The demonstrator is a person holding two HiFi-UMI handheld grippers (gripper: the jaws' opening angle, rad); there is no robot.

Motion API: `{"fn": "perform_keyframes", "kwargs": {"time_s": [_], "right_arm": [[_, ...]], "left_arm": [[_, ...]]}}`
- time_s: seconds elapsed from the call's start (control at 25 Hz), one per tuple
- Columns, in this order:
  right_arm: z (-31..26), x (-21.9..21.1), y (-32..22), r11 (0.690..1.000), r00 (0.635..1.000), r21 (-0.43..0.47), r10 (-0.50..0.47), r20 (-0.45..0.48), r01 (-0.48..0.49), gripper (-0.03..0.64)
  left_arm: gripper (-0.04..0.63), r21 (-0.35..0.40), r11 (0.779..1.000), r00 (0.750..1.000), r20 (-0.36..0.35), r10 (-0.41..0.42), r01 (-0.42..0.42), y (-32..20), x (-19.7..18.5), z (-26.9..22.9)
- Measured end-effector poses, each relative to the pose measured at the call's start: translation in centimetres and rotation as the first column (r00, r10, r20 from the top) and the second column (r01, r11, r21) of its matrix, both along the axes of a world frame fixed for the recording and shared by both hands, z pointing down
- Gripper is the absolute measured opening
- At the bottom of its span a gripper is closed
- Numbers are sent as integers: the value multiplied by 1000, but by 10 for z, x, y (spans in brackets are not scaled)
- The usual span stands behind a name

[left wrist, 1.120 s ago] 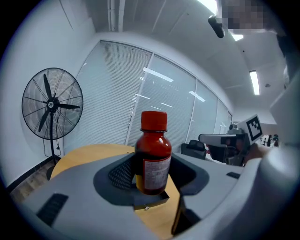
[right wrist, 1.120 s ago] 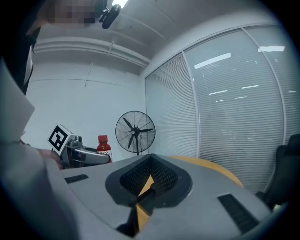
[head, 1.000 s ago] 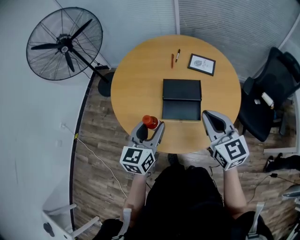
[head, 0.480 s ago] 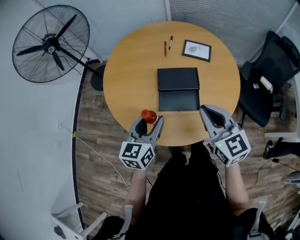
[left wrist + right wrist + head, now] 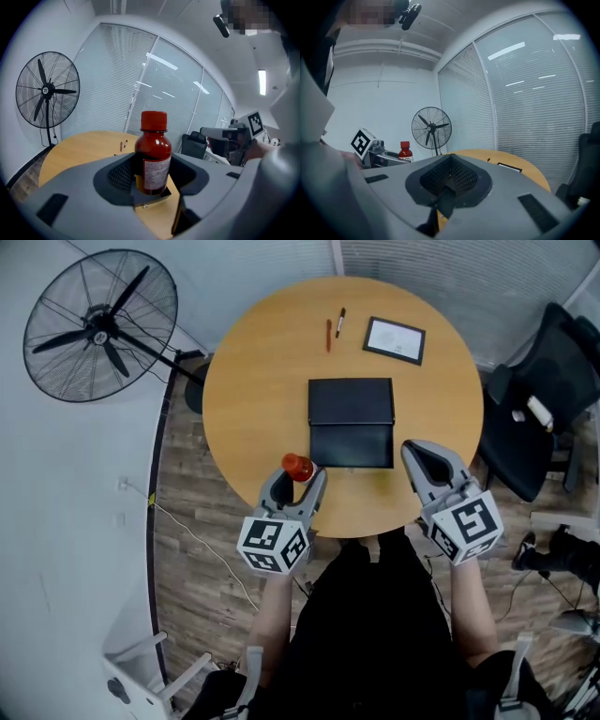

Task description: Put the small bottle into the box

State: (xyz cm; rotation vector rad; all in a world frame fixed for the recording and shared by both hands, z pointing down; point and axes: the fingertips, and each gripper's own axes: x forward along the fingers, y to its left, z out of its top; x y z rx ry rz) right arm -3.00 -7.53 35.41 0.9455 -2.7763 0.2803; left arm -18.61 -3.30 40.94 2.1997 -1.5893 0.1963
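The small bottle, dark glass with a red cap, stands upright between the jaws of the left gripper, which are clamped on its lower body. It is over the near edge of the round table, just left of the box's near corner (whether its base touches the wood I cannot tell). The box lies open at the table's middle, lid folded flat away from the person, its dark tray bare. The right gripper hangs near the box's right near corner, jaws pressed together on nothing.

The step in hand looks like the carry to the tray. To do it well, hold the bottle upright with a steady squeeze. Lift it enough to clear the near wall and travel right and forward. Lower it until it stands on the tray floor, and only then let go. The right gripper could steady the box if it slides.
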Motion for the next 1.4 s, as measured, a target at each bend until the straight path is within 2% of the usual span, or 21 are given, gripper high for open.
{"fn": "perform_keyframes", "kwargs": {"time_s": [0.48,0.84,1.04,1.16,1.4], "right_arm": [[12,23,-71,993,994,-35,-109,28,110,9],[31,33,-99,977,979,-73,-199,31,201,9],[42,40,-108,965,969,-89,-246,30,247,9],[46,44,-109,956,961,-96,-275,30,277,9],[52,44,-109,947,953,-104,-301,33,303,9]], "left_arm": [[216,-102,993,997,57,-52,58,-51,37,30],[216,-186,980,991,124,-47,70,-71,69,63],[215,-231,971,983,184,-26,69,-75,84,82],[216,-265,962,972,235,3,61,-75,93,95],[215,-310,950,929,360,87,31,-74,99,116]]}}
